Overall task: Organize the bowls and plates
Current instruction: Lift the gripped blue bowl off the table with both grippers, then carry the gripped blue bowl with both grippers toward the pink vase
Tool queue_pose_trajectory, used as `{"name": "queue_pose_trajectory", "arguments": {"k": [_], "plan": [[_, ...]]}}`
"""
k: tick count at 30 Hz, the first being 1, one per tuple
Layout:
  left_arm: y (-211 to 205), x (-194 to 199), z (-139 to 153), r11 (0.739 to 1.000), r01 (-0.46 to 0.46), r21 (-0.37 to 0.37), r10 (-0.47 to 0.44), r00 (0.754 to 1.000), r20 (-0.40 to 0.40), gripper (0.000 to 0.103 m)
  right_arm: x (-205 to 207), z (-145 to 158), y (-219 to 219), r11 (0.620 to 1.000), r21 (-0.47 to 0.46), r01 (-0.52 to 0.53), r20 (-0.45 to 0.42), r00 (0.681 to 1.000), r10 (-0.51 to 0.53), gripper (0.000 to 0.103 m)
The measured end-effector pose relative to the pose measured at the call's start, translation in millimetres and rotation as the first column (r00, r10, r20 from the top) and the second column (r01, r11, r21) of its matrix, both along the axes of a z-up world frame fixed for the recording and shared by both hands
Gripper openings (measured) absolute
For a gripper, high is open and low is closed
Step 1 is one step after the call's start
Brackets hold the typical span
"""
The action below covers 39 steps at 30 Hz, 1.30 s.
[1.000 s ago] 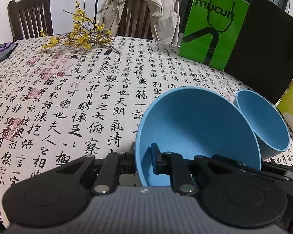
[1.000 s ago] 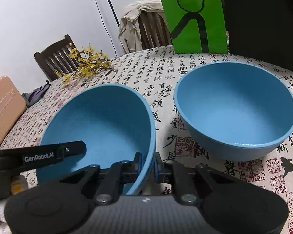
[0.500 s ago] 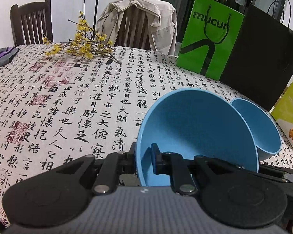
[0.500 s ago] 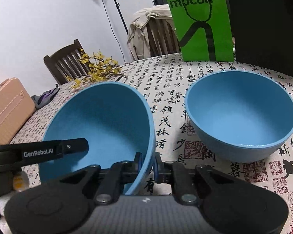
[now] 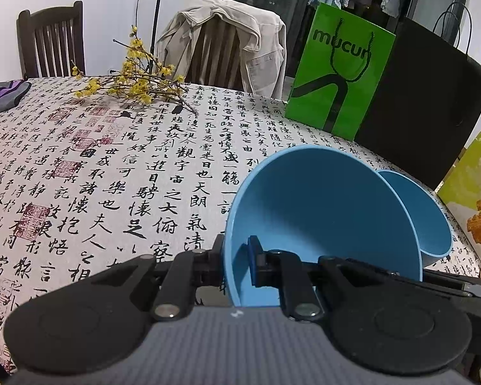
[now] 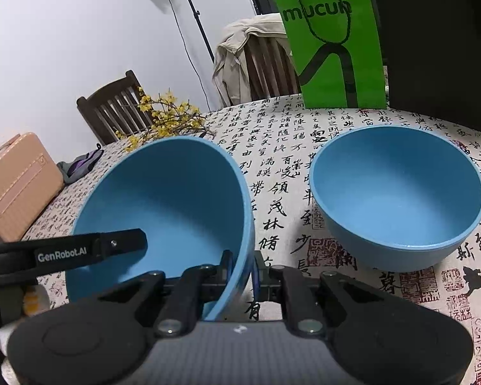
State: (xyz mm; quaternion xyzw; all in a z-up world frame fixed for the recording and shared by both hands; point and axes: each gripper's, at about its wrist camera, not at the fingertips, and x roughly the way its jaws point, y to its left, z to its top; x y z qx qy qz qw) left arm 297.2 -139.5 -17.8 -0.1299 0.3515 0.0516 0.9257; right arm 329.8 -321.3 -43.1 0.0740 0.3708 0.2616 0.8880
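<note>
A blue bowl (image 5: 320,211) is tilted, above the calligraphy tablecloth, and held from both sides. My left gripper (image 5: 237,256) is shut on its left rim, one pad inside and one outside. My right gripper (image 6: 242,266) is shut on the opposite rim of the same bowl (image 6: 163,205). A finger (image 6: 112,245) of the left gripper shows at the bowl's far side in the right wrist view. A second blue bowl (image 6: 397,192) stands upright on the table to the right, apart from the held one. In the left wrist view the second bowl (image 5: 426,221) is partly hidden behind the held bowl.
A green paper bag (image 6: 333,41) and a black bag (image 5: 426,112) stand at the table's far side. A yellow flower branch (image 5: 134,86) lies at the back left. A chair with a beige jacket (image 5: 227,41), a peach case (image 6: 16,186) and a yellow packet (image 5: 474,192) surround the table.
Both views have tipped up a little, so the table and the second bowl sit lower in frame. Both grips on the bowl's rim are unchanged.
</note>
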Motion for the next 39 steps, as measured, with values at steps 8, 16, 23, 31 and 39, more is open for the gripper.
{"name": "queue_pose_trajectory", "arguments": {"k": [8,16,23,31,39], "plan": [[4.9,-11.2,11.5,1.0,0.001,-0.002,-0.001,1.0,0.025,0.014,-10.3,14.1,5.4,1.0,-0.009,-0.014,0.04,0.999,0.014,0.012],[12.1,-23.8,18.3,0.999,0.009,-0.034,-0.008,1.0,0.029,0.014,-23.5,26.7,9.7,1.0,-0.018,0.0,0.049,0.999,0.001,0.012],[17.2,-39.3,22.4,0.998,0.017,-0.054,-0.015,0.999,0.036,0.014,-37.1,34.5,14.0,1.0,-0.024,0.016,0.055,0.998,-0.014,0.012],[24.9,-58.4,28.3,0.998,0.016,-0.063,-0.013,0.998,0.055,0.014,-54.5,40.5,20.3,1.0,-0.025,0.018,0.058,0.998,-0.016,0.012],[34.5,-75.5,33.0,0.997,0.012,-0.073,-0.007,0.998,0.069,0.014,-71.1,44.7,27.6,1.0,-0.015,0.014,0.058,0.998,-0.013,0.012]]}}
